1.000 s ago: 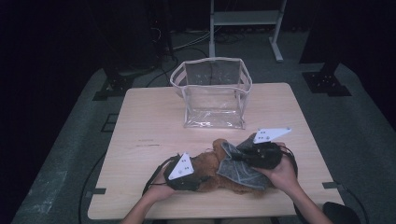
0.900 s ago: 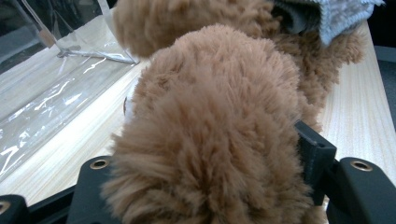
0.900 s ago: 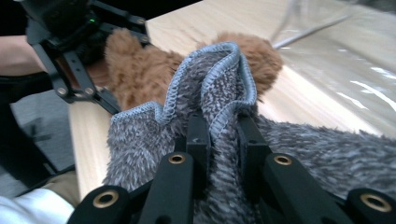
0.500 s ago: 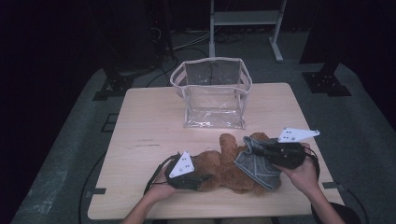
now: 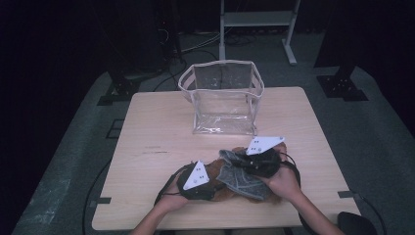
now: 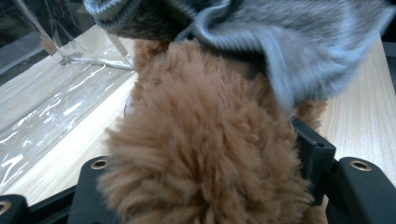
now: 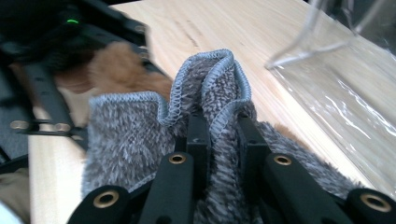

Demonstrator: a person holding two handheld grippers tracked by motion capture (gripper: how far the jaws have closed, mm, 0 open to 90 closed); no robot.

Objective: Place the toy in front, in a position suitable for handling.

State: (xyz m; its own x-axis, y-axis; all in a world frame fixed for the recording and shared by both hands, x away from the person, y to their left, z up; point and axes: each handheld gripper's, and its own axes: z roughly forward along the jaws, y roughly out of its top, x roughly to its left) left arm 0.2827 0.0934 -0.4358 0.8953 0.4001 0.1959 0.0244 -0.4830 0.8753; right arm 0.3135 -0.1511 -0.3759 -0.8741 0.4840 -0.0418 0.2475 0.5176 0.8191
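Rightward then back, the right claw [image 5: 247, 159] is tugging a grey knitted garment [image 5: 240, 178], pinched tight, off the brown plush toy [image 6: 205, 154] (lower centre) the left claw [image 5: 210, 183] is gripping; fabric may be slipping.

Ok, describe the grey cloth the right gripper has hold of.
The grey cloth is a small knitted, fuzzy piece with a stitched hem, looking soft and limp. The right gripper is shut on a fold of its edge, which stands up bunched between the jaws. The rest drapes over the brown plush toy near the table's front edge, in front of the clear bag and apart from it.
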